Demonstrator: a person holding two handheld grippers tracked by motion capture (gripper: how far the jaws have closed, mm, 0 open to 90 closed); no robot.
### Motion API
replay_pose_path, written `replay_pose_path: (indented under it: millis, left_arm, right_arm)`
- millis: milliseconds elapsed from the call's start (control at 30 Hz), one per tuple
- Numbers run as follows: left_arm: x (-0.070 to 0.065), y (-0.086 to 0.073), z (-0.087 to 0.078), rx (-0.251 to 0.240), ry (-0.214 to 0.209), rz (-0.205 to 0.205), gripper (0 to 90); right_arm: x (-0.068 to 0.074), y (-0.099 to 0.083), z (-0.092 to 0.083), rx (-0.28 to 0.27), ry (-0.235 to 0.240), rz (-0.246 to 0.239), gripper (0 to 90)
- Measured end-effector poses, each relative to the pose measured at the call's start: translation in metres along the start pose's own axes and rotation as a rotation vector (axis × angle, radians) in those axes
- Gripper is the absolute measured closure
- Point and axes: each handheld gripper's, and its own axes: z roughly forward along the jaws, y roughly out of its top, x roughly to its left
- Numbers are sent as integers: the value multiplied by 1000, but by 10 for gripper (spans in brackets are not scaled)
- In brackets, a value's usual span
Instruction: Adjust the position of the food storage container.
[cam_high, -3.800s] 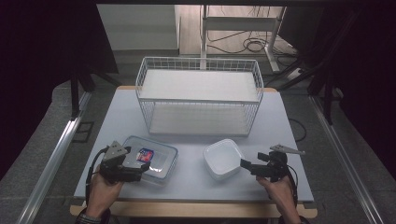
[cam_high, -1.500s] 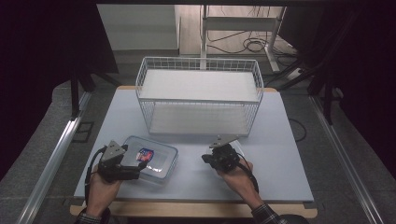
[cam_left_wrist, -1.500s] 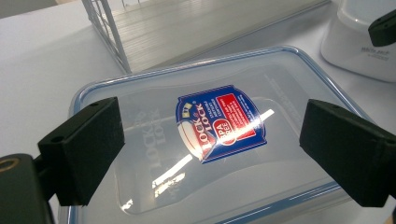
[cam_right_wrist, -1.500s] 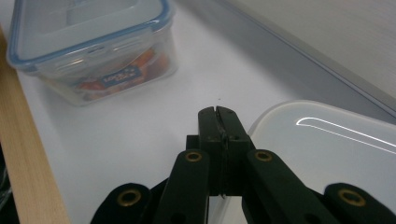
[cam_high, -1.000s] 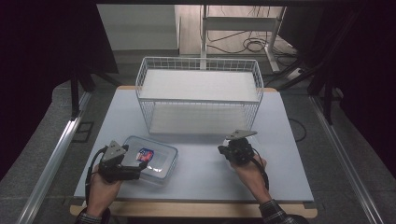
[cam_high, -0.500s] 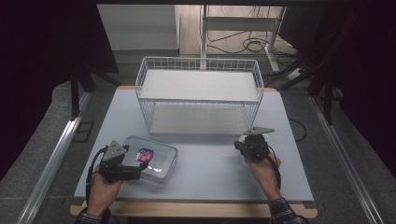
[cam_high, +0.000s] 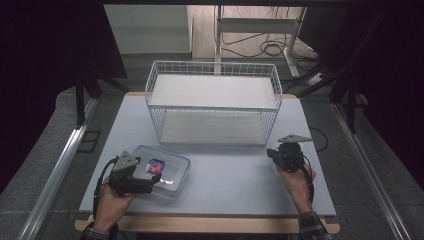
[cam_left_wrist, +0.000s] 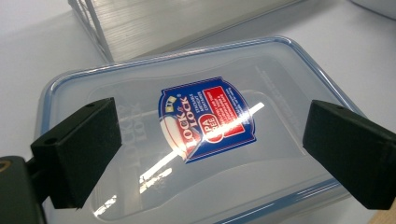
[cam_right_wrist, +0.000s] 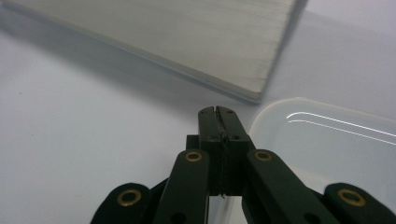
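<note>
The right gripper (cam_high: 278, 156) sits near the right edge of the desk (cam_high: 235, 175), its two black jaws pressed together; the right gripper view shows them meeting on the thin rim of a clear plastic container (cam_right_wrist: 327, 140), which lies on the desk surface just beside and below the jaws, so the gripper is pinching that rim. In the high view the container is largely hidden under the gripper and the person's right hand (cam_high: 296, 180), whose sleeve enters from the near edge.

The left gripper (cam_high: 150, 179) rests toward the desk's near left corner, held in the person's left hand (cam_high: 111, 200). Its jaws stand spread wide, one on each side of a clear lid (cam_left_wrist: 196, 135) with a blue seal around its edge and a blue and red Lock & Lock label (cam_left_wrist: 208, 119) at its middle. The pads hover over the lid's two ends and do not press on it. The lid lies flat on the desk, well apart from the container on the right.

A white wire basket (cam_high: 213, 102) stands at the middle of the desk toward the far edge, its near wall between the two grippers and farther back than both.
</note>
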Motion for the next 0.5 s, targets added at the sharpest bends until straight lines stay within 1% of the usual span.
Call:
replay_pose_path:
  millis: [67,133,167,267,300,367,400,467,500]
  left_arm:
    - [-1,0,1,2,0,2,49]
    - [-2,1,2,12,7,12,56]
    - [-2,1,2,12,7,12,61]
    - [-3,2,3,24,32,25,84]
    - [-2,3,2,25,45,28,105]
    - [2,3,-1,21,59,22,154]
    - [7,3,-5,8,60,8,234]
    - [9,4,-8,3,66,4,330]
    - [12,4,-10,2,73,1,330]
  right_arm:
    - [-8,-2,-3,-4,-18,19,896]
    - [-11,-3,-3,-1,-22,26,897]
    - [-11,-3,-3,-1,-22,26,897]
    - [-9,-4,-3,5,-34,13,896]
    - [-9,-4,-3,5,-34,10,895]
    - [-8,-4,-5,-6,-19,18,893]
    - [-7,-5,-7,-12,-17,16,892]
    - [-6,-6,-9,-18,-10,9,890]
    - [-6,-6,-9,-18,-10,9,890]
